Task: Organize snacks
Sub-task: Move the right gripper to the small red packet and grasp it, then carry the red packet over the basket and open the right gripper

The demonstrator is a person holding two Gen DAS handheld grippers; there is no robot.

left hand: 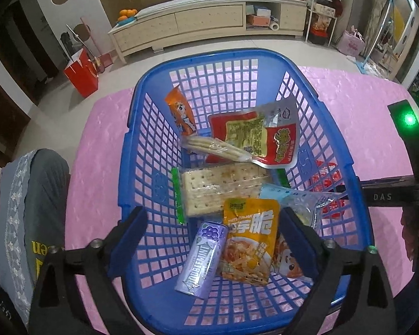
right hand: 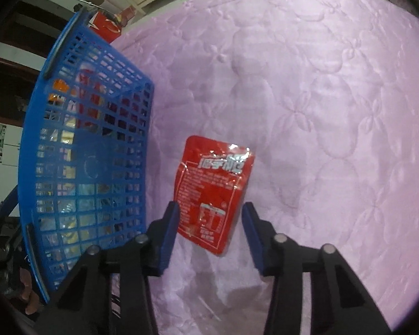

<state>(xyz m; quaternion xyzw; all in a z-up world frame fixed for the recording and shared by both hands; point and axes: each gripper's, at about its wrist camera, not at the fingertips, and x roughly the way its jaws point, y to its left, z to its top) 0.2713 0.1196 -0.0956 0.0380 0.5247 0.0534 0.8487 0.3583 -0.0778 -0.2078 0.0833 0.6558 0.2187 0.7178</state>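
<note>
A blue plastic basket [left hand: 142, 145] stands on the pink quilted table and holds several snacks: a purple Doublemint gum pack [left hand: 202, 259], a yellow chip packet [left hand: 250, 240], a clear cracker pack [left hand: 220, 187], a red packet [left hand: 254, 134] and an orange packet [left hand: 181, 114]. My left gripper [left hand: 213, 223] is open above the basket's near end, empty. A red snack packet [right hand: 212, 192] lies on the table right of the basket [right hand: 83, 167]. My right gripper [right hand: 211, 213] is open, its fingers on either side of that packet's near half.
The pink quilted cloth [right hand: 321, 111] covers the table to the right of the basket. Beyond the table's far edge are a red paper bag [left hand: 82, 74] on the floor and a long low cabinet [left hand: 209, 22]. A grey garment [left hand: 33, 209] lies at the left.
</note>
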